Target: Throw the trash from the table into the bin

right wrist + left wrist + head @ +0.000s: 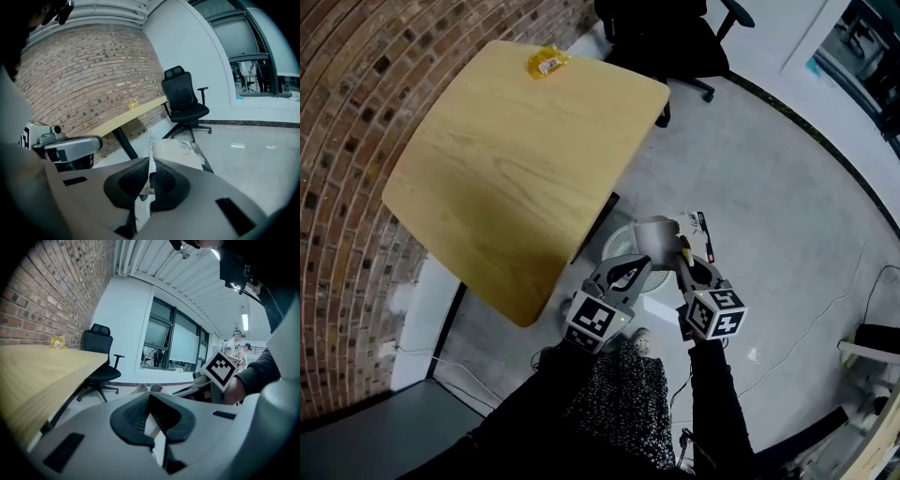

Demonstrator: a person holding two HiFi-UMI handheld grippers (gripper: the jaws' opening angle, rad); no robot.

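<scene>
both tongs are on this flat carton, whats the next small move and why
Probably ease the flat carton a little left, over the white bin, before letting go. The left tongs and right tongs are both shut on it, and in the head view it appears to hang by the bin's right rim rather than above its opening.

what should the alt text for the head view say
Seen from above, a person's left claw and right claw both pinch one flat cardboard piece beside a white slatted bin on the floor. A wooden table by a brick wall bears a yellow wrapper; a black office chair stands beyond.
</scene>
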